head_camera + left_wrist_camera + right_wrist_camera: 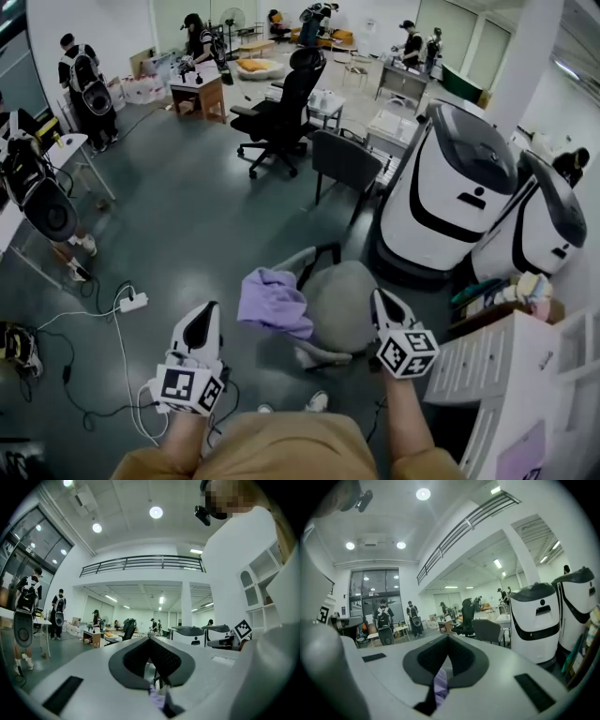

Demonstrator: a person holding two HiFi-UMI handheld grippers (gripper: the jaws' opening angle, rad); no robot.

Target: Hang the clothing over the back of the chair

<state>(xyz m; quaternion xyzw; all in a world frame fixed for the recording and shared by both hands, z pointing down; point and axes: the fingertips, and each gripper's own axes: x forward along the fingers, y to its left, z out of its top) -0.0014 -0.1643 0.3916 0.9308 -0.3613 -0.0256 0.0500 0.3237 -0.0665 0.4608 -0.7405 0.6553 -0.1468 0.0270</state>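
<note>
A lilac garment (272, 302) lies draped over the left edge of a grey padded chair (342, 302) with a black frame, just ahead of me. My left gripper (208, 317) hovers to the garment's left and stands apart from it. The right gripper (379, 298) is over the chair's right side, also clear of the cloth. In the left gripper view the left gripper (151, 639) has its jaws together, with a bit of lilac cloth (157, 698) showing below them. The right gripper (447, 637) is shut too, and the garment (440, 686) shows through the slit beneath.
Two white pod-shaped machines (452, 187) (534, 225) stand close on the right, and a white drawer unit (487, 366) sits nearer. A power strip with cables (131, 302) lies on the floor at left. A dark chair (347, 161), an office chair (281, 108) and several people are farther back.
</note>
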